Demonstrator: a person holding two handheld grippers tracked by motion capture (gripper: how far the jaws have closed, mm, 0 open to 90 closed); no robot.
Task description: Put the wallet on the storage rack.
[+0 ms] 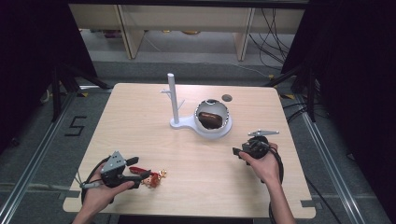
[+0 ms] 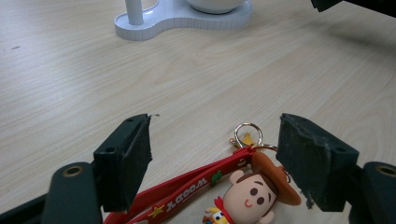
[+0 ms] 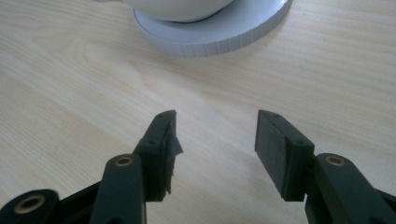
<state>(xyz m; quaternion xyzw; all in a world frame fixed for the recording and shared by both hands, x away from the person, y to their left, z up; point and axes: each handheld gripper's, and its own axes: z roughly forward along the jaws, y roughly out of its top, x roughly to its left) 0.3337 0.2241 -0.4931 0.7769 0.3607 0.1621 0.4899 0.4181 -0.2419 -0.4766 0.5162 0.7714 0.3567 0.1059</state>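
Note:
A cowboy-figure keychain (image 1: 152, 178) with a red strap and a gold ring lies on the wooden table (image 1: 140, 130) near its front left. My left gripper (image 1: 139, 171) is low over it and open. In the left gripper view the figure (image 2: 254, 193) and its strap lie between the wide-spread jaws of the left gripper (image 2: 215, 140), the hat brim close to the right pad (image 2: 303, 154). My right gripper (image 1: 236, 152) is held at the front right, pointing left. In the right gripper view it (image 3: 215, 135) stands open over bare wood with nothing between its jaws.
A white stand (image 1: 180, 123) with an upright post (image 1: 173, 95) and side pegs sits at the table's middle. Its round bowl (image 1: 225, 126) holds a brown object (image 1: 209, 119). A small dark disc (image 1: 227, 97) lies behind it. The stand's base (image 3: 224, 32) is just ahead of the right gripper.

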